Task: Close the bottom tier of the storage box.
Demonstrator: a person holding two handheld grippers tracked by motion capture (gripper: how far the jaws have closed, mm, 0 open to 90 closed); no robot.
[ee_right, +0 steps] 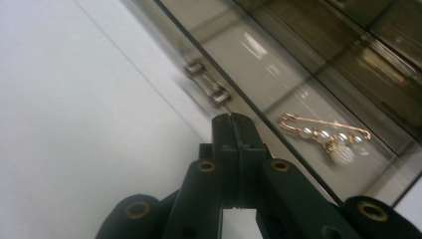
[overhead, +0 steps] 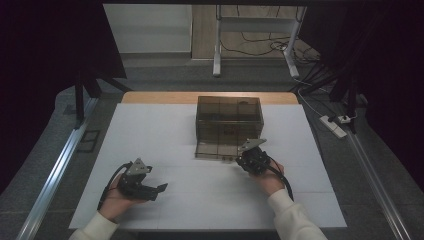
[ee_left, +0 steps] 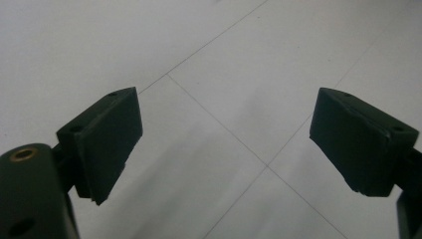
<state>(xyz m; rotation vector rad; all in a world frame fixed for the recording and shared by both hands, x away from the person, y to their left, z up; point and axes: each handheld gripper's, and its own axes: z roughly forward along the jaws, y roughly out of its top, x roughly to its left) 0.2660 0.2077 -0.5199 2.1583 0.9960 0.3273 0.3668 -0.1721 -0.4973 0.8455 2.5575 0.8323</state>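
A gold brooch [ee_right: 326, 138] strung with pearls lies flat in a pulled-out drawer [overhead: 216, 150] at the foot of a smoky, see-through organizer box [overhead: 229, 117], which stands toward the far middle of the white desk [overhead: 165, 125]. In the right gripper view the brooch's long pin runs roughly parallel to the drawer's front edge, and a small metal handle [ee_right: 208, 89] sits on that edge.

The right hand-held gripper [ee_right: 233, 124] is at the drawer front, beside the handle. Its jaws are pressed fully together with nothing visibly between them. From its tip the brooch lies just ahead and to the right, behind the drawer's clear front wall.

The left hand-held gripper [overhead: 161, 188] rests on the near-left of the desk, well apart from the box. Its jaws stand wide open and empty above bare desk. The right hand is far nearer the brooch.
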